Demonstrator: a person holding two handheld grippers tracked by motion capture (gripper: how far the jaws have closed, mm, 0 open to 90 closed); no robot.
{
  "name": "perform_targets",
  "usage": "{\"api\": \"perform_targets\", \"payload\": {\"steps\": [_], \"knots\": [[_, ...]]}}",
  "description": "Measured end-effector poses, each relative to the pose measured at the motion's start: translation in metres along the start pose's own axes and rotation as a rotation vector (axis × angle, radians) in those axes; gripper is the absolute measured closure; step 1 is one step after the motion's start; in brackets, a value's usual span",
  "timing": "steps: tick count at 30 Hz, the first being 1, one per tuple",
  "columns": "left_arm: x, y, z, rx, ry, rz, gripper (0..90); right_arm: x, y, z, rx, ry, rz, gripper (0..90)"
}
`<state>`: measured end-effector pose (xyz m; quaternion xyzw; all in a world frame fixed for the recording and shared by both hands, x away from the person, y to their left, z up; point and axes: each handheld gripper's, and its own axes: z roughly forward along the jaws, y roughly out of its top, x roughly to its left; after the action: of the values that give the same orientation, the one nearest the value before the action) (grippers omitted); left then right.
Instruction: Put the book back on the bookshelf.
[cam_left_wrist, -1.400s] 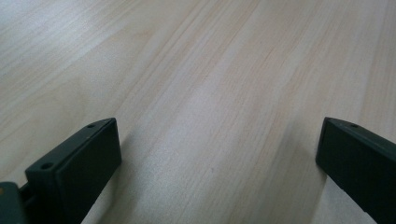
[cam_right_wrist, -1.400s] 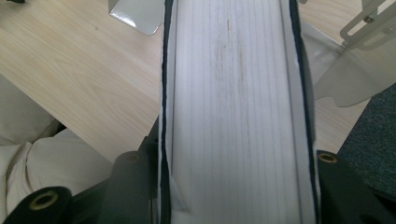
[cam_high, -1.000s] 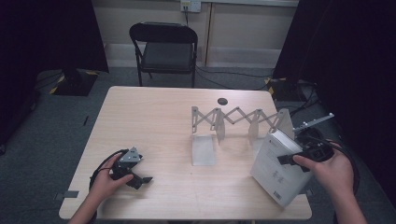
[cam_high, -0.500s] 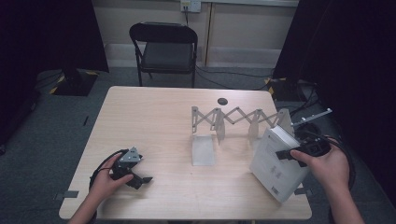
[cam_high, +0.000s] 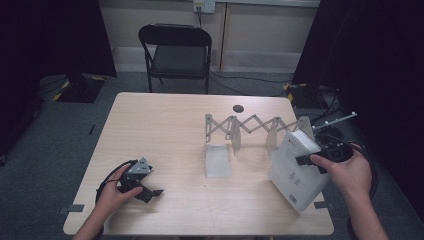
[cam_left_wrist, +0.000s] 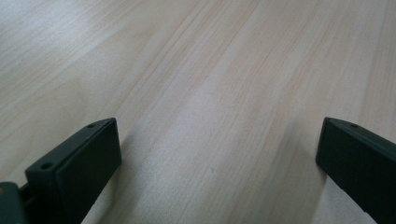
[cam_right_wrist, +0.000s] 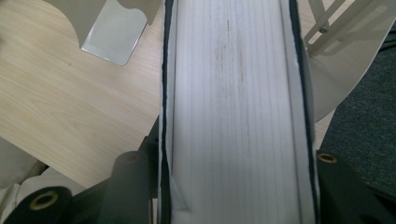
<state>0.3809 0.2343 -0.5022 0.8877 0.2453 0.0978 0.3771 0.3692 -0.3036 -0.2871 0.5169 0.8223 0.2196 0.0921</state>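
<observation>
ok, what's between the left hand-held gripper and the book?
High view: mostly bare table, plus a flat bookend plate of the folding rack between left hand-held gripper and book.

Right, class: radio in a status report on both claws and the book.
Left claw open, resting on table. Right claw shut on white book, tilted at table's right edge. Accordion rack beside it; nothing blocking.
</observation>
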Motion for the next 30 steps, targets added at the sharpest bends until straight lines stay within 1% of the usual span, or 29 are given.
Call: {"api": "perform_targets", "payload": {"steps": [11,16,21,23,27,30], "knots": [[0.0,0.0,0.0,0.0,0.0,0.0,0.0,-0.004,0.005,0.001,-0.01,-0.02,0.023,52.9],[0.0,0.0,0.0,0.0,0.0,0.0,0.0,-0.006,0.007,0.002,-0.021,-0.017,0.045,52.9],[0.0,0.0,0.0,0.0,0.0,0.0,0.0,-0.004,0.011,0.005,-0.009,-0.031,0.041,52.9],[0.0,0.0,0.0,0.0,0.0,0.0,0.0,-0.004,0.011,0.006,-0.011,-0.032,0.051,52.9],[0.0,0.0,0.0,0.0,0.0,0.001,0.0,-0.006,0.012,0.007,-0.017,-0.026,0.056,52.9],[0.0,0.0,0.0,0.0,0.0,0.0,0.0,-0.007,0.013,0.007,-0.017,-0.031,0.059,52.9]]}}
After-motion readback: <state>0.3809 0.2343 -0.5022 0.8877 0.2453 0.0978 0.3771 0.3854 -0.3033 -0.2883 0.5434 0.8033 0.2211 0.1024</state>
